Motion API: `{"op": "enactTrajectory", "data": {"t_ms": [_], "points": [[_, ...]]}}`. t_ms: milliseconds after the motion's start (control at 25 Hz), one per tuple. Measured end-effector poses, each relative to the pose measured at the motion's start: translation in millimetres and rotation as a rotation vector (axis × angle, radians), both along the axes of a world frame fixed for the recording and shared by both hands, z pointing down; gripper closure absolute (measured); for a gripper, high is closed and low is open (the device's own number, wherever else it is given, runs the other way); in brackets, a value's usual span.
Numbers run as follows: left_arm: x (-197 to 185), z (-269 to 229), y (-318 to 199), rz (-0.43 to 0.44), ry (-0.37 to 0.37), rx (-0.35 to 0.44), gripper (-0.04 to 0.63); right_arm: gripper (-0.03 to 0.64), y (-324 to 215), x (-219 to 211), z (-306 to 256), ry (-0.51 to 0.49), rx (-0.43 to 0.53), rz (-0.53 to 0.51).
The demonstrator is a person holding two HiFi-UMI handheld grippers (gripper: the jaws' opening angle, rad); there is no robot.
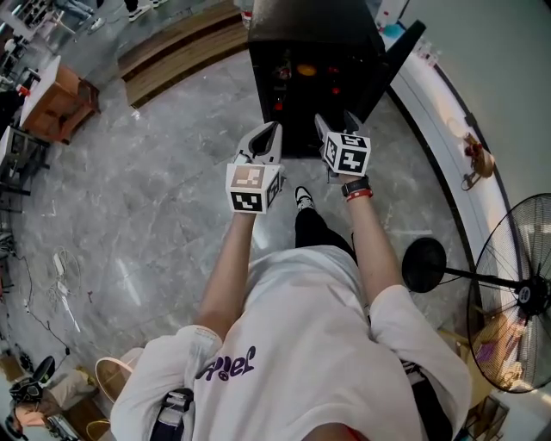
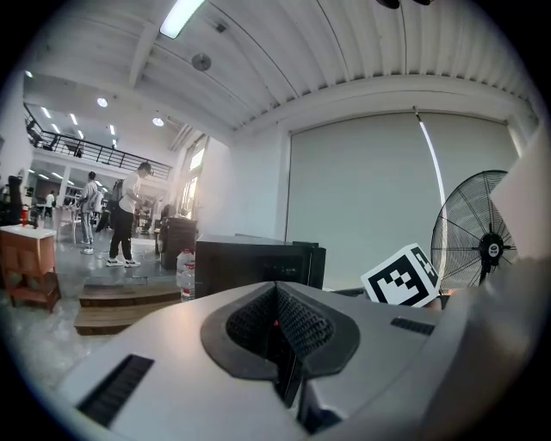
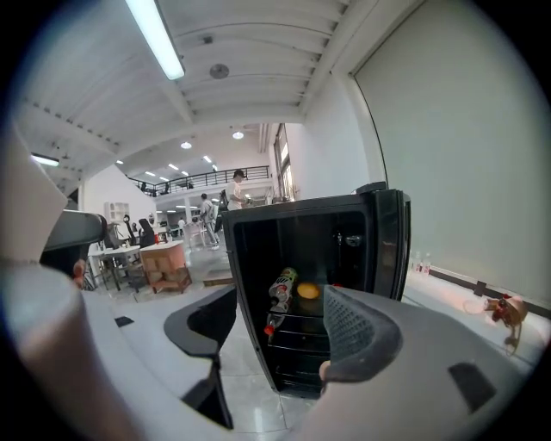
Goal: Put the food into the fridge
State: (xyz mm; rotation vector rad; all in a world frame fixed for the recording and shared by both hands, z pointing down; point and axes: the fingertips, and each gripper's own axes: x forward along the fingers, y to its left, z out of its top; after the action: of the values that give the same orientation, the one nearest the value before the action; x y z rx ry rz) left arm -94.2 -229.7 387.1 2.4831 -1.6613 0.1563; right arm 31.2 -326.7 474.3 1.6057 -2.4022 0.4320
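In my head view the fridge (image 1: 314, 77) is cut off at the far edge. Its inside is so dark that I make out only an orange spot and a few red ones, too small to name. In the right gripper view a round orange thing (image 3: 308, 291) and a bottle (image 3: 282, 288) sit on a shelf, the label too small to read, and my right gripper (image 3: 277, 303) hides the shelves' right part. The fan (image 1: 525, 293) on the right is cut by the picture's edge.

The head view looks steeply down from overhead at the fridge (image 1: 310, 26) just ahead. The right gripper view faces level into its open front from near. The left gripper view tilts slightly upward. All 3 share the fridge.
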Motion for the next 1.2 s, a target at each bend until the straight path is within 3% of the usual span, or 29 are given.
{"op": "enactTrajectory", "data": {"t_ms": [600, 1200], "points": [[-28.3, -12.2, 31.0, -0.043, 0.004, 0.032, 0.578, 0.308, 66.3, 21.2, -28.5, -0.019, 0.047, 0.014], [-36.5, -17.8, 42.4, -0.064, 0.024, 0.046, 0.578, 0.348, 96.5, 27.7, -57.7, -0.007, 0.102, -0.017]]}}
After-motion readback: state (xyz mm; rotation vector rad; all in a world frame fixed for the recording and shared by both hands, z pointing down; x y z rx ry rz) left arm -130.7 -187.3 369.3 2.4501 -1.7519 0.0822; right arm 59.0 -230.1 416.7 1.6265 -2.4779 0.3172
